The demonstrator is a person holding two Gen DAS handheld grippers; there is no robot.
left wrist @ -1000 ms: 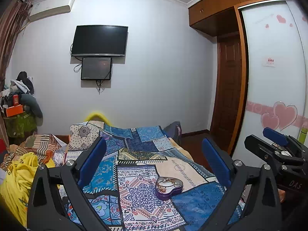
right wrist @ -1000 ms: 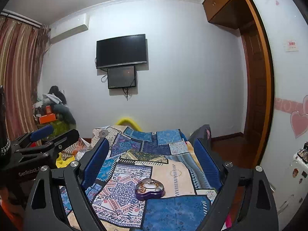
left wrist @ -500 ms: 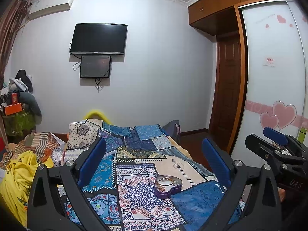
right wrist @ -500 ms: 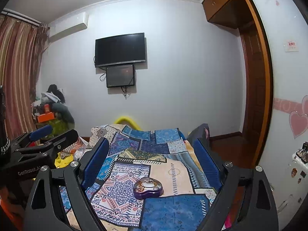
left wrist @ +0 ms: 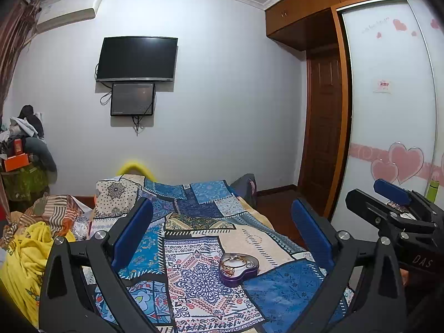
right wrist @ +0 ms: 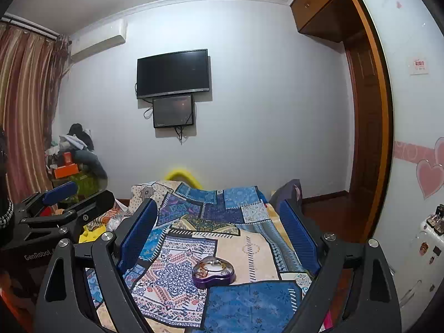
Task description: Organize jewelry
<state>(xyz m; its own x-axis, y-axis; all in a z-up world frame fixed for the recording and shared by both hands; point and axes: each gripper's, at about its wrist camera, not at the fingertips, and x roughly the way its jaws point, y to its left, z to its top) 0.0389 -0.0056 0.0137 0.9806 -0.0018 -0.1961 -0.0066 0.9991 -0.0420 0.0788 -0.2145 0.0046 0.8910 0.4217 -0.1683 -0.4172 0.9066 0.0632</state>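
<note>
A purple heart-shaped box [left wrist: 239,268] lies open on the patchwork bedspread [left wrist: 194,249], with a gold chain and other jewelry inside. It also shows in the right wrist view [right wrist: 214,272]. My left gripper [left wrist: 222,230] is open and empty, held above the bed, with the box ahead between its blue fingers. My right gripper [right wrist: 219,227] is open and empty too, with the box ahead and slightly left of centre. Each gripper shows at the edge of the other's view.
A yellow blanket and striped cloth [left wrist: 27,249] are heaped at the bed's left side. A wardrobe with heart decals [left wrist: 388,138] and a wooden door [left wrist: 322,138] stand on the right. A TV [left wrist: 137,59] hangs on the far wall. Clutter [right wrist: 72,161] is piled by the curtain.
Both views have shifted slightly; the box sits a little lower and nearer in both views. Both grippers stay open.
</note>
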